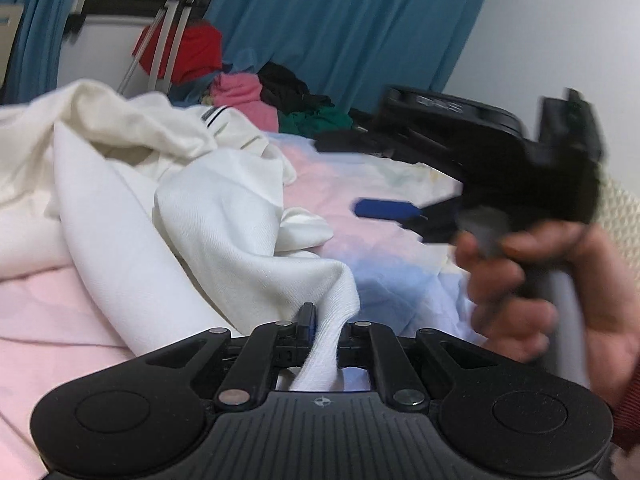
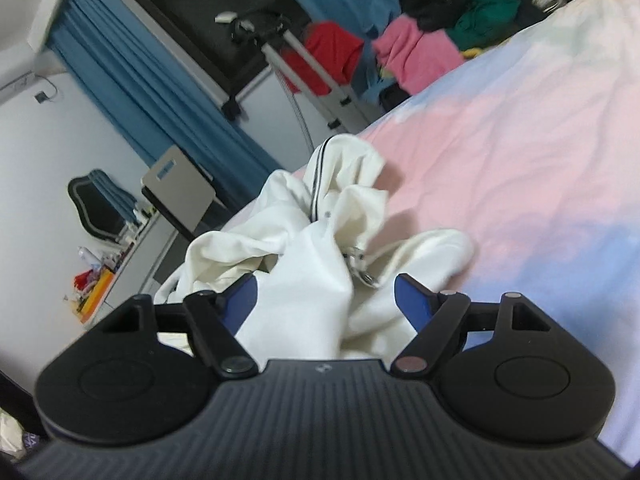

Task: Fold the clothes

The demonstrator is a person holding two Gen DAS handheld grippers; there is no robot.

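A crumpled white garment (image 1: 224, 208) with a dark-striped collar lies on a pink and blue bedsheet (image 1: 360, 184). My left gripper (image 1: 326, 324) is shut on a corner of the white garment and pulls it taut. In the left wrist view my right gripper (image 1: 380, 210), held in a hand, hovers blurred at the right with its blue fingers apart. In the right wrist view my right gripper (image 2: 324, 296) is open, its blue pads (image 2: 412, 300) on either side of a fold of the white garment (image 2: 320, 248), not closed on it.
A pile of pink, black, green and red clothes (image 1: 256, 96) lies at the far edge of the bed, also in the right wrist view (image 2: 424, 44). Blue curtains (image 1: 352, 20) and a tripod (image 2: 304, 68) stand behind. A desk with clutter (image 2: 120, 264) is at the left.
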